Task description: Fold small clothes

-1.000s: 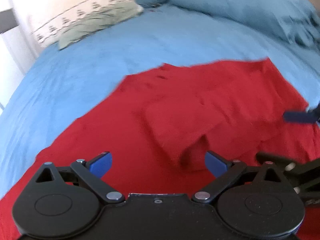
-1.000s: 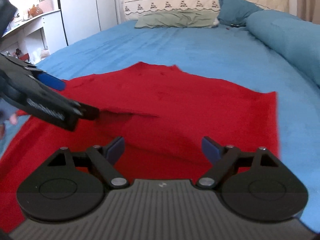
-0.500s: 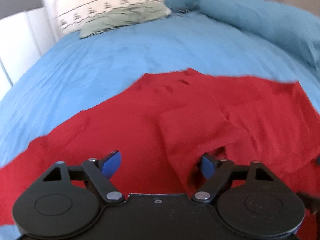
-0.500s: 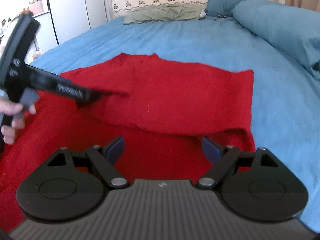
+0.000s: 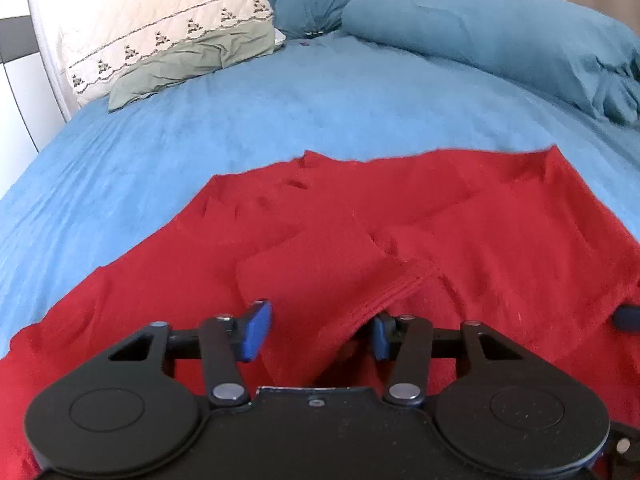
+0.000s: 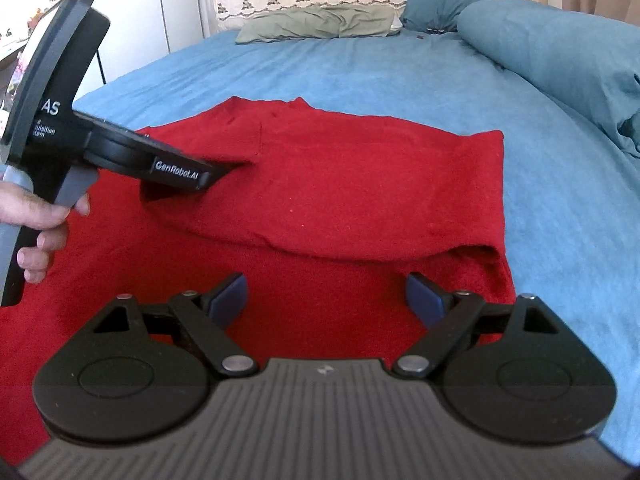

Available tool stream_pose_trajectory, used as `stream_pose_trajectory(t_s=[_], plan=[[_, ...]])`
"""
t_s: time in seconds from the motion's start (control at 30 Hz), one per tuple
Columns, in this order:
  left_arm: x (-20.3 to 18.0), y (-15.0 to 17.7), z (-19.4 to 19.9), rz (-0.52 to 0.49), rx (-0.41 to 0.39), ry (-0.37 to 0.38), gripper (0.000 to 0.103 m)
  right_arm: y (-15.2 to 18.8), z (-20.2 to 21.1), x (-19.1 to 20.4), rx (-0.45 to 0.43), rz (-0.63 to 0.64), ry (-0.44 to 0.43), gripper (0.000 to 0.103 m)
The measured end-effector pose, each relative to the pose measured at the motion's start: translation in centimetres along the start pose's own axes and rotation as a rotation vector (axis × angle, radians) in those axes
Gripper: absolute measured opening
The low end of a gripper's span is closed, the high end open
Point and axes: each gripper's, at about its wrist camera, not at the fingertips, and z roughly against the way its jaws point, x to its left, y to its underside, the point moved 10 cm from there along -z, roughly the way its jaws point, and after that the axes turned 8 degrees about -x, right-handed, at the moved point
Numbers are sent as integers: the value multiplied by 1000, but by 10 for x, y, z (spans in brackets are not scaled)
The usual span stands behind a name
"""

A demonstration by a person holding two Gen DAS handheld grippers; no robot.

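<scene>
On the blue bed cover [image 6: 360, 72] lies the red garment [image 6: 360, 184], spread near the foot end with its far edge toward the green pillow [image 6: 320, 24]. The right wrist view shows what the left cannot — the whole left gripper [image 6: 230, 166] from outside, reaching in from the garment's left side with a hand [image 6: 36, 220] around its grey handle, its tip buried in a raised flap of red cloth. That flap is lifted off the lower layer and runs in a curved fold across the garment. The left wrist view shows instead the flap from close up: a ribbed hem edge [image 5: 400, 288] passes between the fingers [image 5: 256, 334], which stand part-way closed with cloth between them; the right-hand pad is mostly hidden behind the fabric, so I cannot tell whether the cloth is actually pinched. The right gripper [image 6: 326, 300] is released, pads wide apart, low over the garment's near layer just short of the fold, gripping nothing.

Beyond the garment's far edge the cover is bare up to the pillow; to the garment's right lies a long teal bolster [image 6: 560, 52] — well apart from the red cloth. A white cabinet [image 6: 152, 20] stands left of the bed. The garment's near edge is cut off behind both gripper bodies.
</scene>
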Motion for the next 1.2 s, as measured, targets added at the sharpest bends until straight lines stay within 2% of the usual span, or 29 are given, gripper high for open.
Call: stream_pose_trajectory(t_s=[0.03, 0.1, 0.13, 0.3, 0.5, 0.77, 0.87, 1.03, 1.1, 1.2], plan=[[4, -3, -1, 15, -7, -3, 39, -1, -1, -1, -2, 1, 6, 102], [17, -9, 1, 44, -29, -37, 11, -4, -3, -2, -7, -9, 19, 102], [26, -12, 4, 74, -42, -57, 9, -4, -4, -4, -8, -17, 24, 102], [78, -12, 23, 290, -97, -109, 6, -3, -4, -9, -12, -43, 26, 102], [116, 1, 35, 373, -118, -158, 5, -2, -7, -8, -17, -36, 34, 103], [159, 11, 67, 434, -206, -269, 5, -17, -20, -13, -20, -74, 45, 103], [166, 26, 64, 458, -168, -268, 6, -21, -27, -15, -6, -100, 42, 103], [174, 49, 76, 501, -144, -300, 22, -19, -28, -30, -8, -106, 92, 103], [181, 62, 84, 507, -120, -340, 40, -18, -24, -37, -6, -106, 106, 103], [190, 77, 99, 516, -99, -359, 43, -15, -16, -47, 11, -108, 118, 103]])
